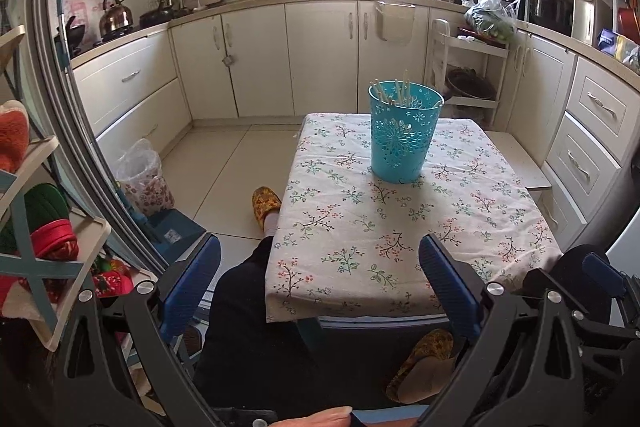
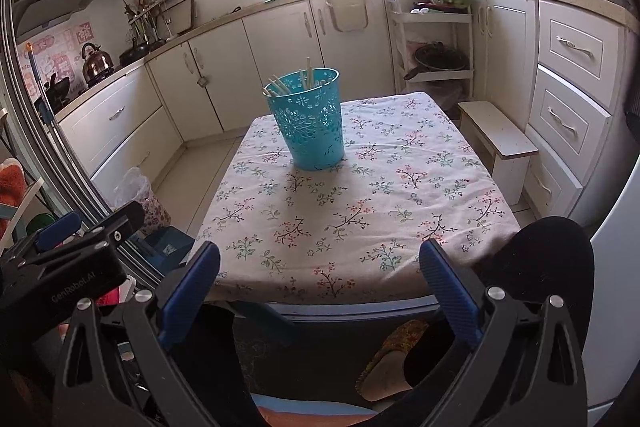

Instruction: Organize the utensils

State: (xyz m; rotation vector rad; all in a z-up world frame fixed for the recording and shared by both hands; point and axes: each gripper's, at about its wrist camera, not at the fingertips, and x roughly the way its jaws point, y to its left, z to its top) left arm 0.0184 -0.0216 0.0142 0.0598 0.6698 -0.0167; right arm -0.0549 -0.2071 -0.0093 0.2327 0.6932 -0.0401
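Note:
A turquoise cut-out holder (image 1: 402, 133) (image 2: 310, 121) stands upright on the far half of a small table with a floral cloth (image 1: 400, 227) (image 2: 360, 211). Several pale chopsticks (image 1: 394, 93) (image 2: 292, 79) stick out of its top. My left gripper (image 1: 320, 255) hovers open over the table's near left corner, nothing between its blue pads. My right gripper (image 2: 320, 259) is open as well, held back at the table's near edge and well short of the holder. The left gripper's body (image 2: 68, 259) shows at the left of the right wrist view.
A person's dark-trousered legs and yellow slippers (image 1: 266, 205) (image 2: 392, 347) sit under and left of the table. White cabinets (image 1: 260, 63) ring the room. A low white stool (image 2: 498, 139) stands right of the table, a bagged bin (image 1: 142, 175) left on the floor, a shelf rack (image 1: 36, 227) at far left.

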